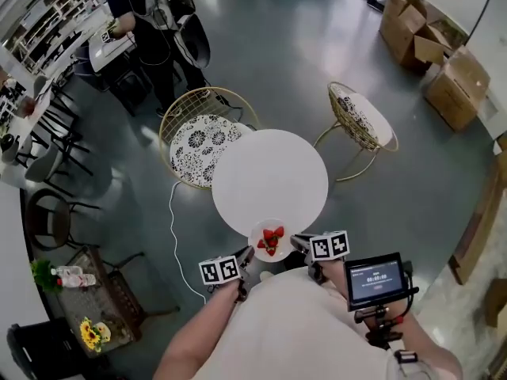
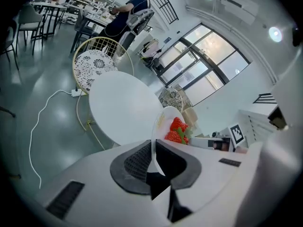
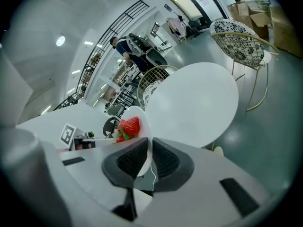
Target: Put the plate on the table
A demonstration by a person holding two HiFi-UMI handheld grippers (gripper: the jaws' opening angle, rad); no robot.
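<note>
A small white plate [image 1: 270,241] carrying red strawberries [image 1: 271,238] hangs just over the near edge of the round white table [image 1: 269,179]. My left gripper [image 1: 245,258] is shut on the plate's left rim and my right gripper [image 1: 298,243] is shut on its right rim. In the left gripper view the plate [image 2: 161,126] stands edge-on between the dark pads, strawberries [image 2: 177,130] beyond and the table [image 2: 124,106] ahead. The right gripper view shows the plate [image 3: 140,141] clamped the same way, its strawberries [image 3: 128,127] to the left and the table [image 3: 194,104] ahead.
Two gold wire chairs with patterned seats stand behind the table, one at the left [image 1: 200,137] and one at the right [image 1: 360,117]. A white cable [image 1: 173,228] runs along the floor. Cardboard boxes [image 1: 434,54] sit far right; a person [image 1: 154,14] stands far left.
</note>
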